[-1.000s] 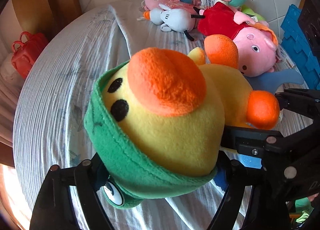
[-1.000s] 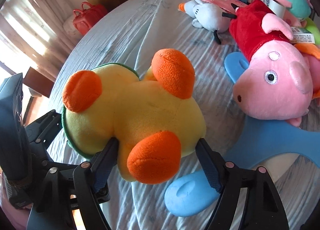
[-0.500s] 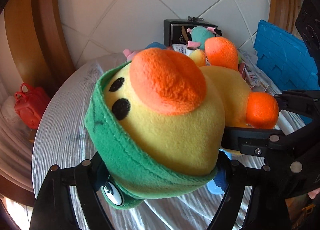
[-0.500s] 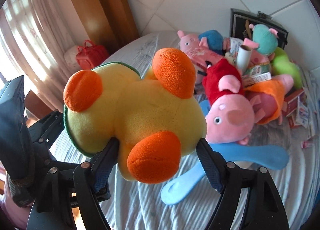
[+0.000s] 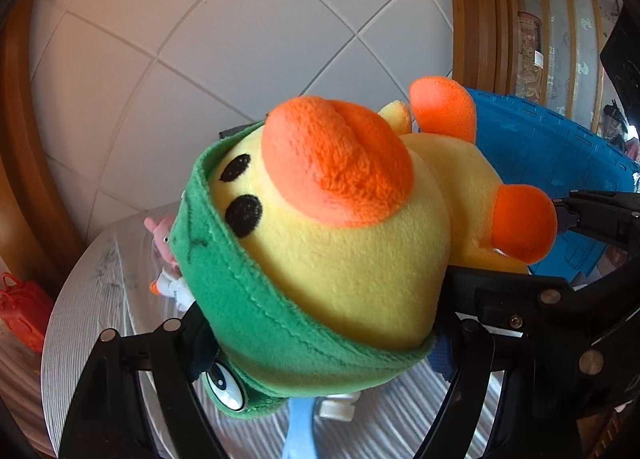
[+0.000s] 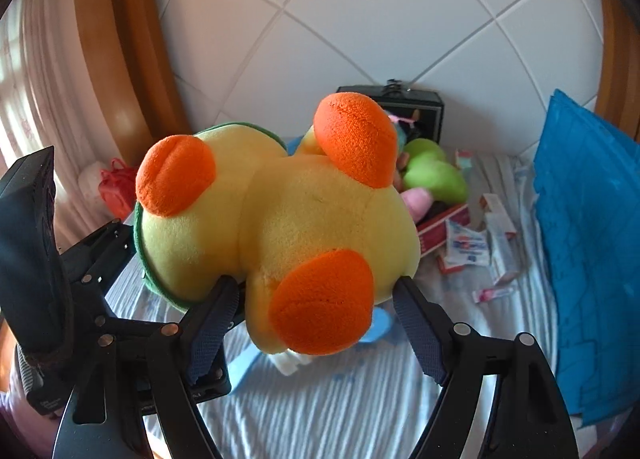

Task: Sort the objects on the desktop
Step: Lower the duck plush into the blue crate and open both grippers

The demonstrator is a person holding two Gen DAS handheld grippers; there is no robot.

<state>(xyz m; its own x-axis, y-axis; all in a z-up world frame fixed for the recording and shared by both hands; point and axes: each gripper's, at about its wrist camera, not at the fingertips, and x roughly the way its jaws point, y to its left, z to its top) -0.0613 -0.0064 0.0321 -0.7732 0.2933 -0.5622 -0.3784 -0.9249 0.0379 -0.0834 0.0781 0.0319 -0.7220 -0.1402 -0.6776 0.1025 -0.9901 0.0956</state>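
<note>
A yellow plush duck [image 5: 352,259] with an orange beak, orange feet and a green hood is held up in the air by both grippers. My left gripper [image 5: 320,343] is shut on its hooded head. My right gripper [image 6: 316,299] is shut on its body [image 6: 304,215], seen from below with its orange feet towards the camera. The left gripper's body shows at the left of the right wrist view [image 6: 36,259]. The duck hides most of the table below.
A white striped cloth covers the table [image 6: 320,411]. A blue mat [image 6: 592,259] stands at the right. Plush toys [image 6: 436,175], small boxes and packets [image 6: 472,247] and a dark box [image 6: 420,103] lie at the back. A red bag [image 5: 20,307] sits left.
Both grippers have lifted the duck well above the table and tilted upward; the tiled wall now fills the background and the plush pile has dropped out of sight behind the duck.
</note>
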